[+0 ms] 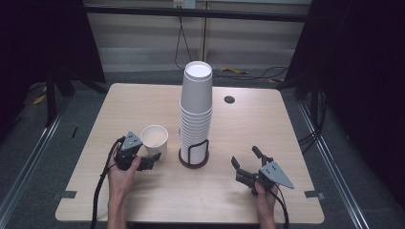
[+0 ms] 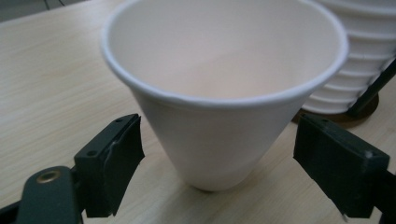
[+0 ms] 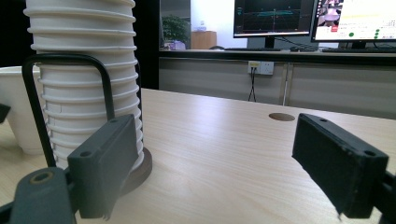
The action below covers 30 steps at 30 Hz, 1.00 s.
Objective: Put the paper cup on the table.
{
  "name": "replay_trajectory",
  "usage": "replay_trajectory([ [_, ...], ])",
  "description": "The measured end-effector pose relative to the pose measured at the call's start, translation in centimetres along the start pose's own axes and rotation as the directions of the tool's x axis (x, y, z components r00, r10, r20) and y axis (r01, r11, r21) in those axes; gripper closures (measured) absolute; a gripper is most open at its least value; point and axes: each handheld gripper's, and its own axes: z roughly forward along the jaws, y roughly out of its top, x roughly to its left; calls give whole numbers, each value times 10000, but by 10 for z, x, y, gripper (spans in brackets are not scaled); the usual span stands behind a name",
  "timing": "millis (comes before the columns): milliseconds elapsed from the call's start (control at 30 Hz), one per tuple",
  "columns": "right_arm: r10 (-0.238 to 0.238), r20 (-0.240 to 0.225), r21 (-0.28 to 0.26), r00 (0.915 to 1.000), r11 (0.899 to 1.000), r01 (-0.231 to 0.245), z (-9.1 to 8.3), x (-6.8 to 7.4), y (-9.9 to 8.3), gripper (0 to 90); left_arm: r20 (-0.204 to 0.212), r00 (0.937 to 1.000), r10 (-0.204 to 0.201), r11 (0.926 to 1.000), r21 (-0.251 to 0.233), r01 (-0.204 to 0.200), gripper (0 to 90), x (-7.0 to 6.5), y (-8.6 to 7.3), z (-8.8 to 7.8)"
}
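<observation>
A single white paper cup (image 1: 154, 139) stands upright on the wooden table (image 1: 267, 124), left of a tall stack of upside-down white cups (image 1: 196, 109) kept in a black wire holder on a round brown base (image 1: 194, 157). My left gripper (image 1: 152, 159) is open at the single cup (image 2: 219, 93), its jaws wide on either side of the cup's lower part and apart from it. My right gripper (image 1: 246, 160) is open at the front right, nothing between its jaws, facing the stack (image 3: 84, 88) and its holder (image 3: 70, 102). The single cup (image 3: 18, 112) peeks out behind the stack.
A round cable hole (image 1: 229, 99) sits in the table's far right part. Cables (image 1: 248, 74) lie on the floor beyond the far edge. Monitors (image 3: 322, 21) stand on a desk in the background of the right gripper view.
</observation>
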Motion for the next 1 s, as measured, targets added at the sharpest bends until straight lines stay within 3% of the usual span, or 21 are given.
replay_trajectory([
  [133,-2,1,-2,10000,10000,2,0,0,0,137,-305,9994,134,9998,-144,-139,154,-4,0,-7],
  [267,-12,19,-16,10000,10000,12,0,0,0,137,-364,9993,-22,9986,-528,3,155,-10,-7,-11],
  [300,6,4,5,10000,10000,-6,0,0,0,137,-213,9998,28,9989,-463,-38,156,-12,-8,-13],
  [400,-18,0,-12,10000,10000,18,0,0,0,137,-522,9986,-120,9967,-804,78,157,-18,-12,-19],
  [533,-24,20,-20,10000,10000,24,0,0,0,137,-416,9981,-450,9934,-1072,404,157,-22,-21,-23],
  [633,-24,20,-23,10000,10000,24,0,0,0,137,69,9978,-657,9913,-1139,661,157,-27,-26,-21],
  [700,-15,25,-18,10000,10000,15,0,0,0,137,-87,9965,-830,9872,-1372,811,162,-30,-30,-20],
  [800,-13,27,-16,10000,10000,13,0,0,0,137,-6,9957,-925,9791,-1821,909,163,-35,-36,-21],
  [833,-12,28,-15,10000,10000,12,0,0,0,137,25,9958,-911,9766,-1953,899,162,-37,-38,-21],
  [900,0,32,-7,10000,10000,0,0,0,0,137,0,9979,-650,9798,-1897,638,162,-40,-39,-21],
  [1000,-17,31,-18,10000,10000,17,0,0,0,137,72,9993,-374,9737,-2245,381,162,-52,-39,-21],
])
